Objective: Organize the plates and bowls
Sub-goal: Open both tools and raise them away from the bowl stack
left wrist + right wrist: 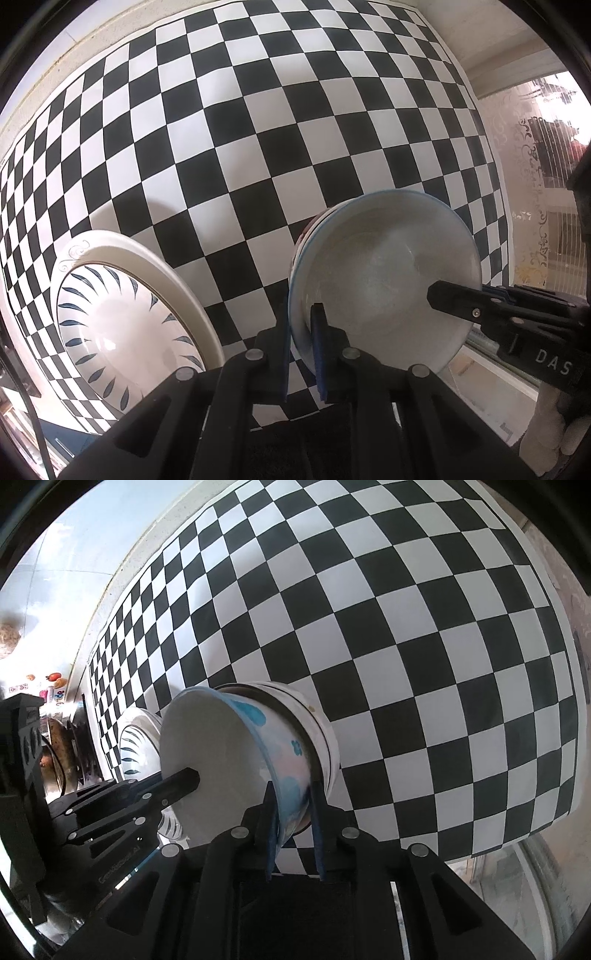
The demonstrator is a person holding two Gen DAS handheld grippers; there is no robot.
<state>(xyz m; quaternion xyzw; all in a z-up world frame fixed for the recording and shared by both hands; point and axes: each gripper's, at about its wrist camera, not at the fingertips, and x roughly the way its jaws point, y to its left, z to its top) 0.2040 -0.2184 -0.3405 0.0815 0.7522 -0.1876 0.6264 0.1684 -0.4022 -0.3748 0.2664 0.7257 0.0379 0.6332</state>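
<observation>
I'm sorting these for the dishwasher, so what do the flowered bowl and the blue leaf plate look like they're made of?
The flowered bowl looks like glazed ceramic, or possibly melamine: smooth white inside, printed blue and pink flowers outside, a soft sheen. The blue leaf plate looks like glazed ceramic: glossy highlights and painted blue strokes under the shine. The look alone can't confirm either.

Both views bright, daylit — blown-out glare at 2 o'clock in left wrist, at 9–10 in right wrist. Heavy fisheye bending of checkered cloth (295, 147), black vignette at corners. Focus sharp, soft shadows beside bowl (236, 753).
</observation>
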